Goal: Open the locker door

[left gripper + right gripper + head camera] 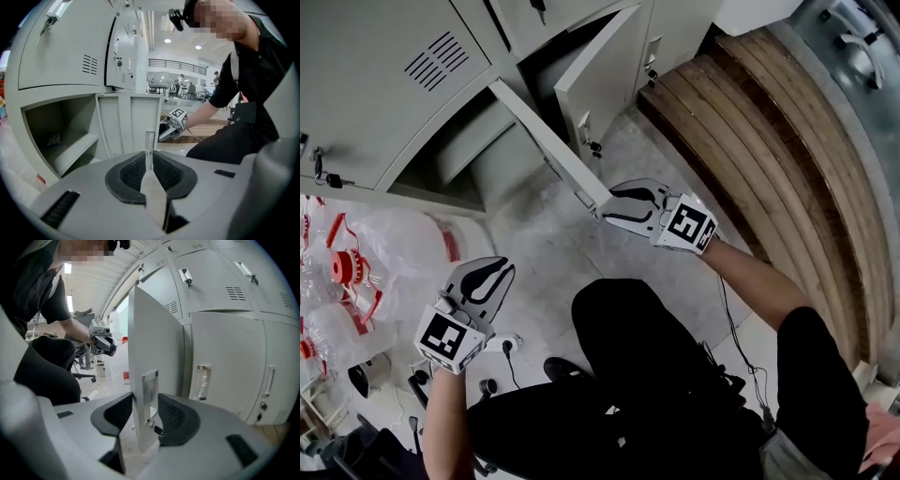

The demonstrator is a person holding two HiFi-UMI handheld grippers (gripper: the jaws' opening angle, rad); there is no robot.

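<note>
While ajar, locker door [154, 333] inside right hand-held gripper [146, 403]

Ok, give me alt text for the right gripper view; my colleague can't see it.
The right claw, jaws open, straddles the free edge of the opened locker door, whose metal latch plate sits between them. Closed grey lockers fill the right side; at left, the person's other arm holds the left claw.

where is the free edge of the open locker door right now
Centre of the head view: the locker door stands swung out, its free edge inside the open right claw, left of the wooden slats.
</note>
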